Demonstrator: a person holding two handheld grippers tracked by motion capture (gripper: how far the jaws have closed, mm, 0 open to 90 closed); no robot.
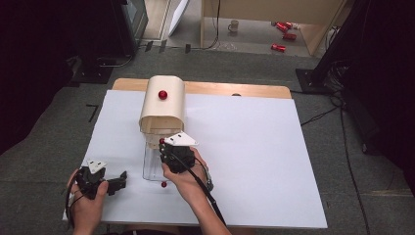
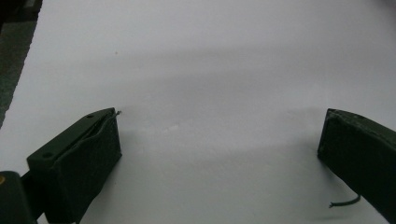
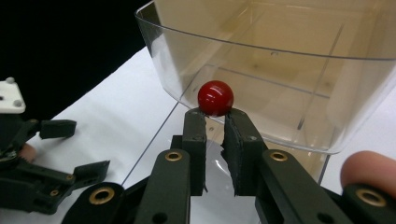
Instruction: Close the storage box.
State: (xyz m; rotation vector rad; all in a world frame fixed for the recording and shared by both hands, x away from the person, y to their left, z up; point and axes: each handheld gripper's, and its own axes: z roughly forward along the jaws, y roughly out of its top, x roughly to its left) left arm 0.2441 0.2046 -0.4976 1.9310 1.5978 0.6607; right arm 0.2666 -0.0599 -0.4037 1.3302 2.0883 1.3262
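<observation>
Right tool (image 3: 215,122): held in the person's right hand (image 1: 183,177); jaws drawn nearly together, with a narrow gap between them; a red ball (image 3: 215,97) is seen at the jaw tips. It cannot be told whether the ball is pinched or only rests against the tips.
Red ball: located directly at the tip end of the right tool, just in front of the wall of the clear container.
Clear container (image 3: 280,56): positioned immediately beyond the right tool tips; open-topped, transparent, set on the white table (image 1: 254,147).
Left tool (image 1: 105,180): held in the left hand (image 1: 87,198), to the left of the right tool and well apart from it; jaws spread wide, nothing between them. In the left gripper view, bare white table surface is seen between the jaws.
Second red ball (image 1: 164,184): lying on the table just beside the right hand, at the container's near end.
Beige housing (image 1: 163,105): placed beyond the container, adjoining its far end; a third red ball (image 1: 162,94) is seen on its top.
Floor beyond the table: a mug (image 1: 234,25) and red cans (image 1: 284,29) are visible.
</observation>
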